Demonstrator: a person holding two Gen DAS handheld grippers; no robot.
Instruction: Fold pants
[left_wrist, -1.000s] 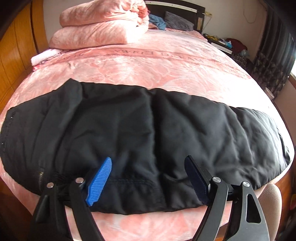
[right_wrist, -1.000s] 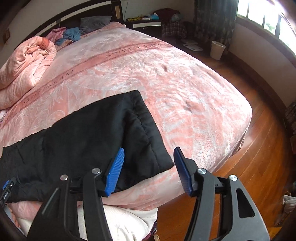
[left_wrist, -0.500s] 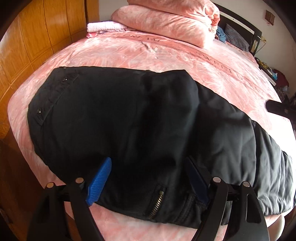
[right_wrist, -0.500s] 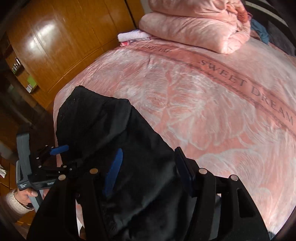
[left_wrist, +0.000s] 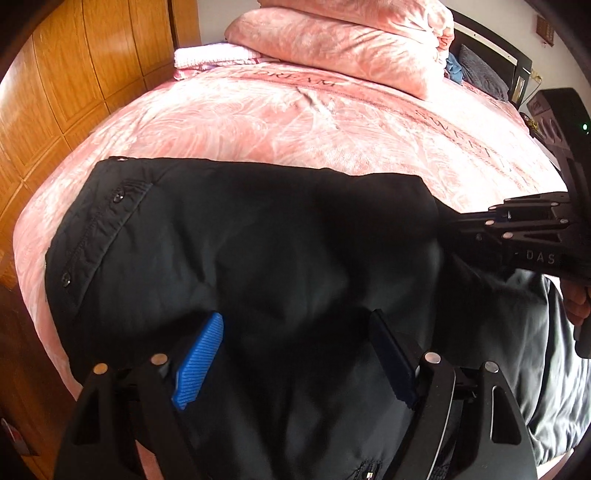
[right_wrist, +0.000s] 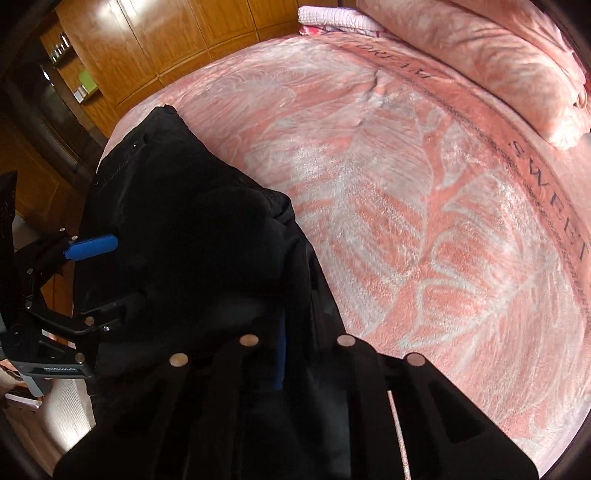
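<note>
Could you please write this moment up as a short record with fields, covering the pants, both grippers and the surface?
surface: pink bedspread
pants: black pants, lying across the near edge of the bed, one end folded over the rest
left gripper: left gripper, open above the pants, holding nothing
right gripper: right gripper, shut on the pants, having just closed
other: folded pink quilt at the far end
</note>
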